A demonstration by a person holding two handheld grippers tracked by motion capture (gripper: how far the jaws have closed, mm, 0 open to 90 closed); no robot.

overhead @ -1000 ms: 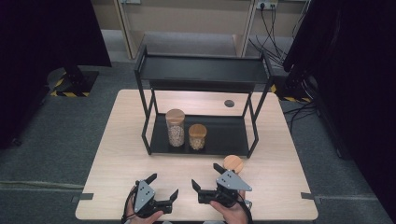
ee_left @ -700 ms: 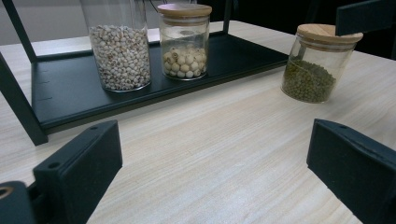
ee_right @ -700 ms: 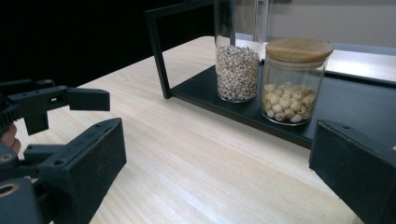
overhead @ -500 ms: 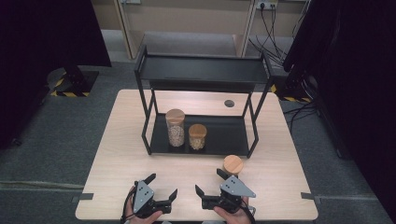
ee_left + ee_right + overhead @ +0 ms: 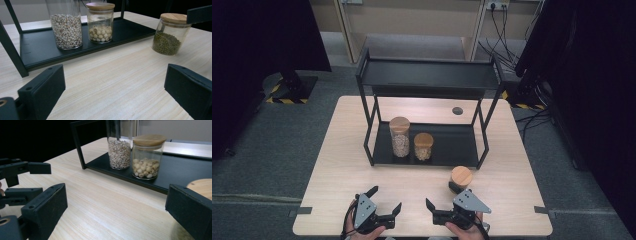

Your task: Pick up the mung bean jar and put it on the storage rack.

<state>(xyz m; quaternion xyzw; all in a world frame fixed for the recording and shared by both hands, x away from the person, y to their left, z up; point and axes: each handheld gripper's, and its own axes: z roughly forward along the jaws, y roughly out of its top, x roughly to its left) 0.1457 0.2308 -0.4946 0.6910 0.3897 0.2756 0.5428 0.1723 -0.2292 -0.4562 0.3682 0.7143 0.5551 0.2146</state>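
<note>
Green-bean jar (image 5: 460,179) stands on the desk (image 5: 512,165) just in front of the black rack (image 5: 427,150), near its right leg. Right tool (image 5: 438,212) just before the jar, jaws apart, empty. Left tool (image 5: 384,200) further left, jaws apart, empty.

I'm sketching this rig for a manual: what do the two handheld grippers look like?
Both the left gripper and right gripper are black, with two flat rectangular jaws and a grey three-cornered plate on top. Their pads are matte black blocks with small screw holes.
</note>
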